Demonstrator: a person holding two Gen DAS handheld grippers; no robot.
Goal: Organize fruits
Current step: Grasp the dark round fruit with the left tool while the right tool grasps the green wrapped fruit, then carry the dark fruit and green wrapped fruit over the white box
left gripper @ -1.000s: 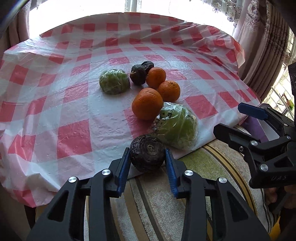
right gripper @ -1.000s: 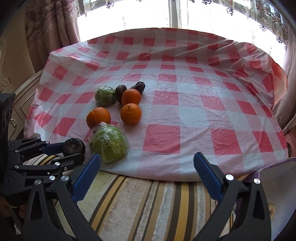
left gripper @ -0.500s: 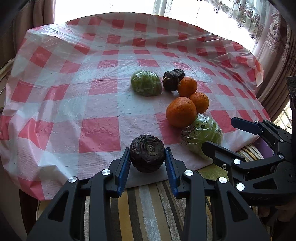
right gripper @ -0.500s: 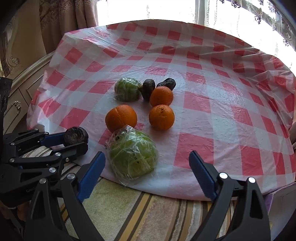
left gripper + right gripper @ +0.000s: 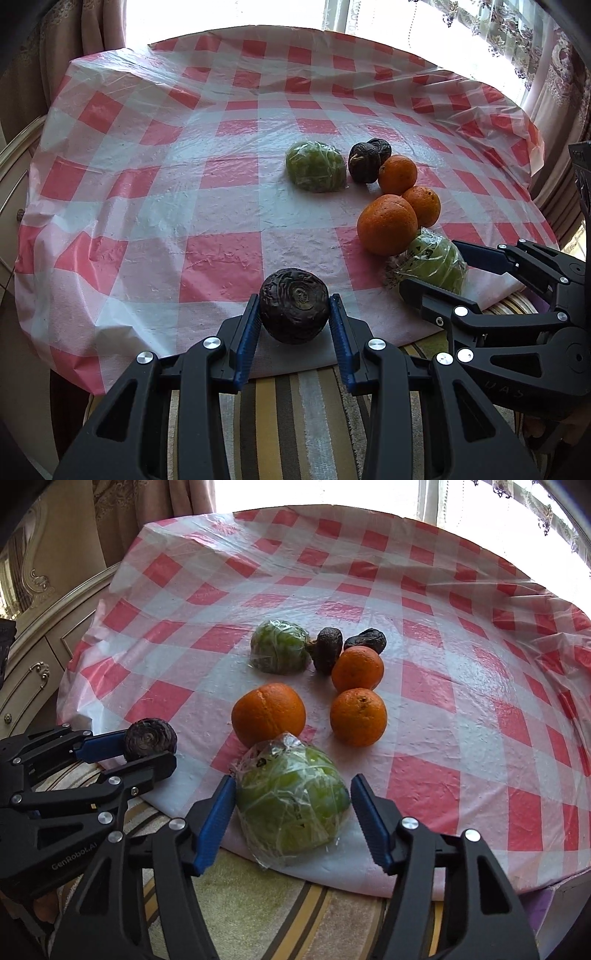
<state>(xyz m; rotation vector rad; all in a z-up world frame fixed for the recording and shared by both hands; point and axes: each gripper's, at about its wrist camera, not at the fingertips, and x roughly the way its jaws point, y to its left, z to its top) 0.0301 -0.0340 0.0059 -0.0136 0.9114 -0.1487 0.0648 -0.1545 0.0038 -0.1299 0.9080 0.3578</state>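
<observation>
two tongs at the near edge of the checked table, one fruit in each reach

the left gripper (image 5: 293, 325) is clenched on a dark, wrinkled, round purple-black fruit (image 5: 294, 311), its blue ribbed pads pressing the fruit's two sides. the fruit sits at the near edge of the red-and-white checked plastic tablecloth (image 5: 221, 254), though whether it rests on the cloth or is lifted just off it is hard to tell from this angle.

the right gripper (image 5: 293, 814) is closing, with a green round fruit wrapped in crinkled clear plastic film (image 5: 291, 801) between its blue pads. the left pad looks to touch the film; a narrow gap shows at the right pad, so the grip is not yet made. this fruit lies on the cloth's near edge, just to the right of the left gripper.

just beyond the wrapped fruit, touching it, sits a large orange (image 5: 268, 714). further out and to its right are two smaller oranges (image 5: 358, 716), one behind the other. beyond those, furthest from both tongs, lie two more dark wrinkled fruits (image 5: 328, 648) and a second film-wrapped green fruit (image 5: 279, 651), close together.

below both tongs lies a striped woven cloth in green, yellow and brown (image 5: 295, 915).
</observation>
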